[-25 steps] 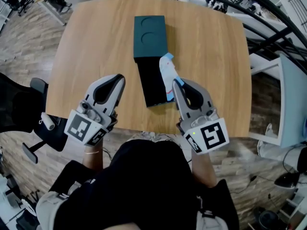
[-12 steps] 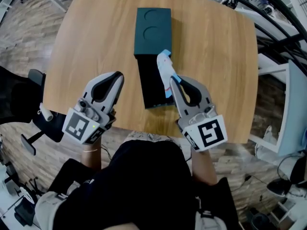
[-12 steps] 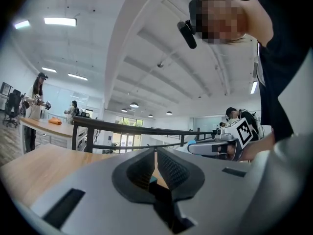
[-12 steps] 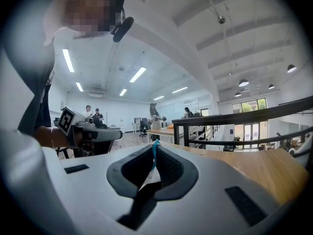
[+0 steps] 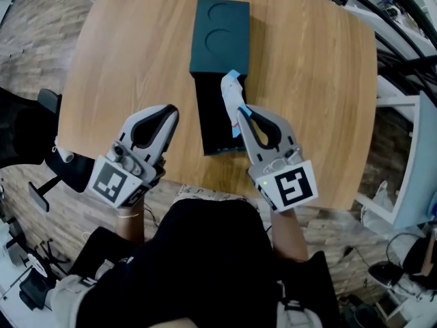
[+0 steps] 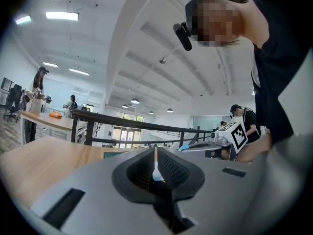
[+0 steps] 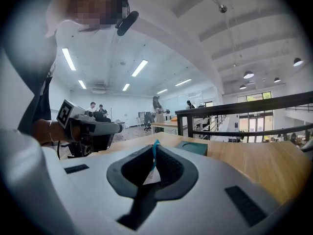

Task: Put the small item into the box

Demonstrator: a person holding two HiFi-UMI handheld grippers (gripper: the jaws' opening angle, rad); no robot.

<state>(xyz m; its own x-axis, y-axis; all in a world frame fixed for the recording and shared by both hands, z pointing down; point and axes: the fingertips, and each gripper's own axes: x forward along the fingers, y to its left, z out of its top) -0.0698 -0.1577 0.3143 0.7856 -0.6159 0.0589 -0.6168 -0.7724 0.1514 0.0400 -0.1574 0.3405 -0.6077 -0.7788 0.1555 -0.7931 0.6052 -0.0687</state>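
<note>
One step remains: the right gripper point(image 5: 241, 112), jaws clamped on the small item point(image 5: 232, 93), holds it over the open box point(image 5: 213, 118), not yet released; the left gripper point(image 5: 168, 110) rests closed and empty.

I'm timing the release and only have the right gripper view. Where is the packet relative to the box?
Observer: In the head view the packet, pinched in the right gripper, is at the right edge of the box, by its dark open part.
Operator: Is anything covering that opening?
Observer: No. The teal part sits on the far side, and the near dark part is uncovered.
Operator: Where's the left gripper?
Observer: The left gripper is to the left of the box, apart from it.
</note>
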